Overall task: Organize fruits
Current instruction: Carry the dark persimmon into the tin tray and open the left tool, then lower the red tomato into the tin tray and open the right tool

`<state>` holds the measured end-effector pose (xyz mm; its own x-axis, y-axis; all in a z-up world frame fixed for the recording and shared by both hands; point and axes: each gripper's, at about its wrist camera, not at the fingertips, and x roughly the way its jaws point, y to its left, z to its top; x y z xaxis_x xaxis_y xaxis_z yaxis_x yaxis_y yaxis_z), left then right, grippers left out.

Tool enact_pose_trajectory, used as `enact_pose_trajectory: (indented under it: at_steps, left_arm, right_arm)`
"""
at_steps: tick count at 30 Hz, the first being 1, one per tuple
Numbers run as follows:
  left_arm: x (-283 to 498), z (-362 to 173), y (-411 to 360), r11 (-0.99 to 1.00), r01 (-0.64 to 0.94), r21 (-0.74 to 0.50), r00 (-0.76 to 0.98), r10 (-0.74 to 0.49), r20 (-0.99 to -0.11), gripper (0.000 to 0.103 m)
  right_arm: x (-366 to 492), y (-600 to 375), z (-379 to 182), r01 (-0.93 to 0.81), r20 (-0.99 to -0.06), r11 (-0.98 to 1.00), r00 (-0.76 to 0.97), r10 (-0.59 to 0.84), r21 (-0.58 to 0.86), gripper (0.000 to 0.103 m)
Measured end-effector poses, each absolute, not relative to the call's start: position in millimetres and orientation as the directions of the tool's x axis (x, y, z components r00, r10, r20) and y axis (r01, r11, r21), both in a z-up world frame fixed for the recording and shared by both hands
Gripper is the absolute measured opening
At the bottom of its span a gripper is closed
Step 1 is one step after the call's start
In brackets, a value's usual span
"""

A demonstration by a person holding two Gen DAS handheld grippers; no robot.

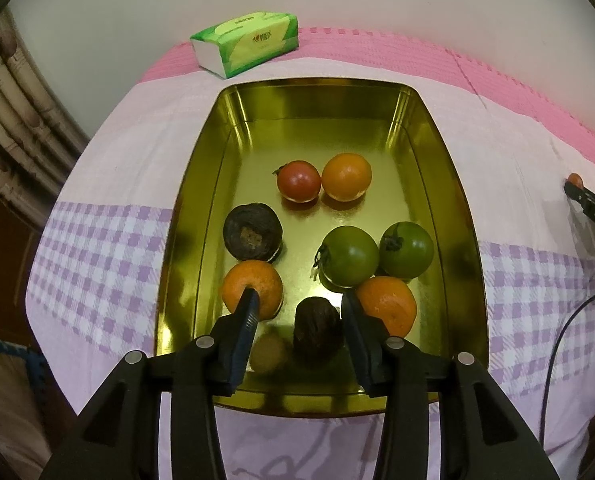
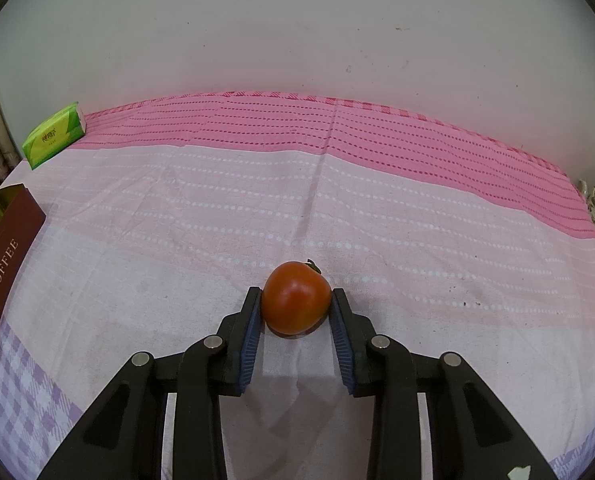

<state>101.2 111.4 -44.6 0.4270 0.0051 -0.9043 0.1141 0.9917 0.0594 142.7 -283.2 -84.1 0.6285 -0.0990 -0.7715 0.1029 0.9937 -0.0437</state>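
Green tissue pack sat at far left of the cloth, toffee tin nearer left; nothing btwn them & right gripper. It was clamped on a glossy red-orange tomato, stem up, resting on cloth. Left gripper hung spread over the tin's gold tray w/ oranges, green tomatoes, dark fruits.

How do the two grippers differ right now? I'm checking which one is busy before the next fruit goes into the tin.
The right gripper has its jaws closed on a red tomato over the cloth; the left gripper is open and holds nothing. The left hovers above the gold tin, a dark fruit between its jaws; the right is outside the tin. Both are black with blue pads.
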Motion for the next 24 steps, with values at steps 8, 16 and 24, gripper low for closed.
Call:
enact_pose_trajectory:
  at_steps: [8,16,24]
  left_arm:
    - [93,-31,112,0.993,0.104,0.063,0.471,0.007,-0.882,0.052]
    - [86,-14,120,0.995,0.073,0.067,0.512,0.02,-0.859,0.056]
    - [77,-1,135,0.996,0.021,0.086,0.527,0.062,-0.848,0.058]
  right_arm:
    - [146,-277,-80,0.124,-0.775,0.99,0.618,-0.129,-0.066,0.03]
    - [139,-249,-47,0.068,-0.747,0.996,0.659,-0.091,-0.061,0.03]
    - [126,-171,-16,-0.106,-0.728,0.994,0.682,0.067,-0.009,0.03]
